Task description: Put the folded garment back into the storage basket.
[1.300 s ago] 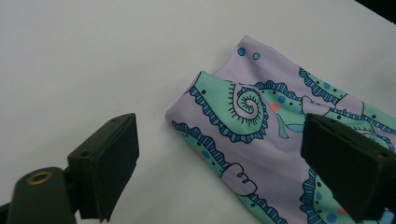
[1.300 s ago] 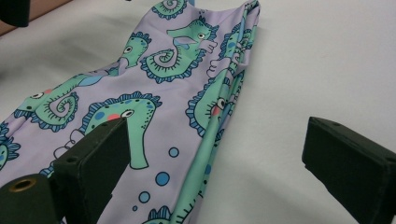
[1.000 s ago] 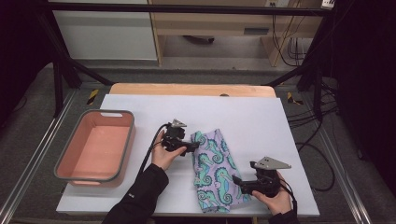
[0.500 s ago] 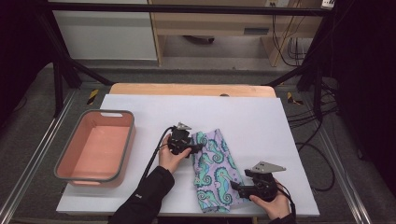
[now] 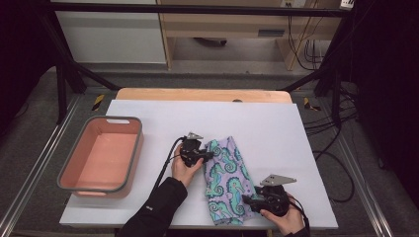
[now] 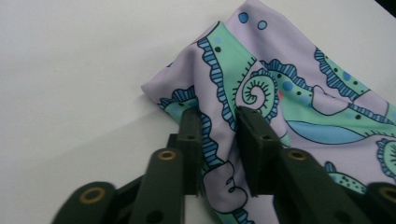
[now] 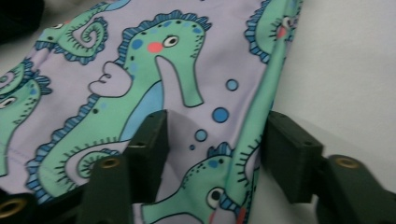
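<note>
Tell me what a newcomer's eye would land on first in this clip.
The lilac seahorse-print cloth lies near the table's front edge, with the left hand-held gripper at its far left corner and the right hand-held gripper at its near right edge, both jaws just closing with cloth between them. A salmon-pink tub sits at the left.

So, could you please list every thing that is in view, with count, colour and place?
cloth: one, lilac with green seahorses, folded, near middle of the table
bin: one, pink with grey rim, left part of the table
table: one, white top
left tongs: one, black, jaws just been closing, pinching a fold at the cloth's far end
right tongs: one, black, jaws just been closing, astride the cloth's near edge, a gap at one jaw
</note>
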